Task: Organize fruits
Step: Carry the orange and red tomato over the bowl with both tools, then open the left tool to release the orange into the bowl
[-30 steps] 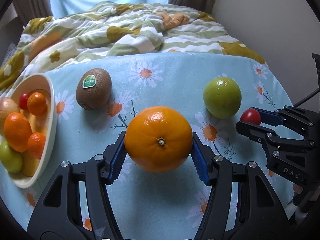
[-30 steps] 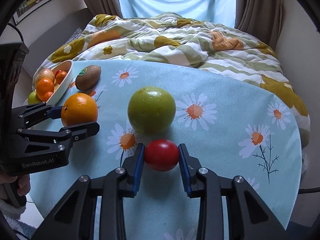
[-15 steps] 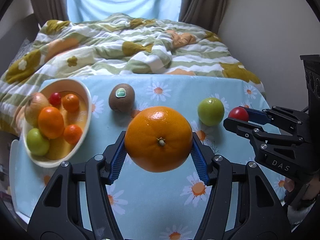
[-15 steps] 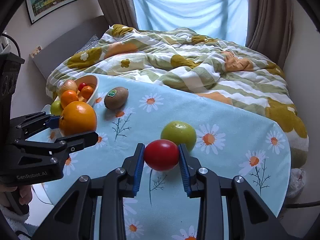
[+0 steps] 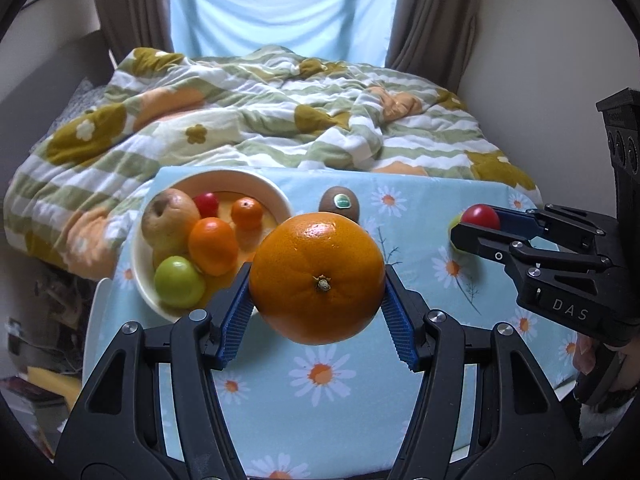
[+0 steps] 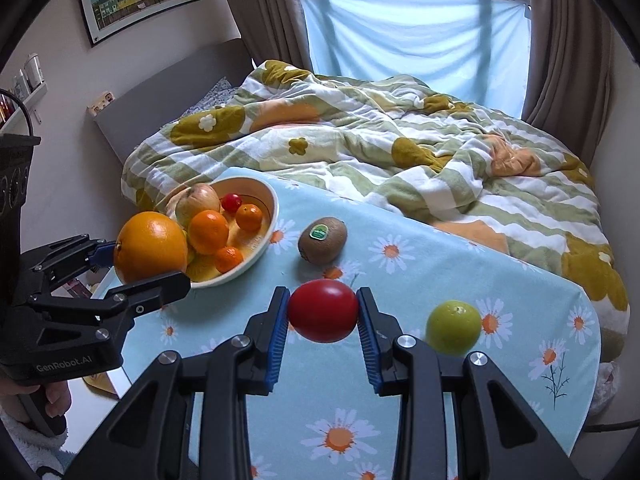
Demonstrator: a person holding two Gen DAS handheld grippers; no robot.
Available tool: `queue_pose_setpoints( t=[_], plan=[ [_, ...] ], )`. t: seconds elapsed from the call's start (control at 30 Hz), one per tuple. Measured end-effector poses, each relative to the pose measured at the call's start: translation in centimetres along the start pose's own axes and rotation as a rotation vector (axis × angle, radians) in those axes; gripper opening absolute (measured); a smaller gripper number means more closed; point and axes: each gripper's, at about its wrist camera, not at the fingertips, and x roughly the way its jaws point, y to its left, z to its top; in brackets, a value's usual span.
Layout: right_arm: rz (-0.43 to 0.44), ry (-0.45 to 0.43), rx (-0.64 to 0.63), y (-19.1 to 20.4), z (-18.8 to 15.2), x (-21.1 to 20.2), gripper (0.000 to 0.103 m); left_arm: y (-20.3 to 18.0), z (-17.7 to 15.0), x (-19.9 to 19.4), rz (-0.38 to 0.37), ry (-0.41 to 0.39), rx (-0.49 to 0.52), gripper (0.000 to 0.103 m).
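Observation:
My left gripper [image 5: 316,312] is shut on a large orange [image 5: 317,278] and holds it high above the table, near the cream fruit bowl [image 5: 140,264]; it also shows in the right wrist view [image 6: 150,246]. My right gripper [image 6: 323,320] is shut on a red tomato [image 6: 322,310], held above the table's middle; the tomato also shows in the left wrist view [image 5: 480,216]. The bowl [image 6: 266,236] holds several small oranges, a pear, a green fruit and a small red one. A kiwi [image 6: 323,239] and a green apple [image 6: 453,326] lie on the table.
The table has a light blue daisy cloth [image 6: 420,280]. A bed with a rumpled flowered quilt [image 6: 380,140] lies right behind it. A wall stands to the right in the left wrist view. The table's left edge [image 5: 96,320] is just beyond the bowl.
Both grippers have risen and pulled back with their fruits, so the table looks farther below. The left gripper has swung left toward the bowl. The kiwi and green apple have not moved.

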Motion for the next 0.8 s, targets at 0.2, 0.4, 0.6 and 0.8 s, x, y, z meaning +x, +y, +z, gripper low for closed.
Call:
queue_pose_setpoints(
  t=[0.2,0.4,0.6,0.8],
  plan=[
    [-0.007,0.008,0.013,3.2,0.9,1.8,0.031,4.0,0.0,0.7,-0.002,0.017,0.014,0.066],
    [-0.024,0.024,0.054,5.2,1.1,4.0,0.031,7.0,0.0,3.0,-0.028,0.051,0.059,0.066],
    [-0.067,0.043,0.106,6.1,1.0,5.7,0.031,7.9,-0.4,5.7,-0.058,0.057,0.173,0.067],
    [-0.122,0.051,0.180,6.0,0.5,6.9,0.031,7.3,-1.2,7.8,-0.078,0.057,0.314,0.067]
  ],
)
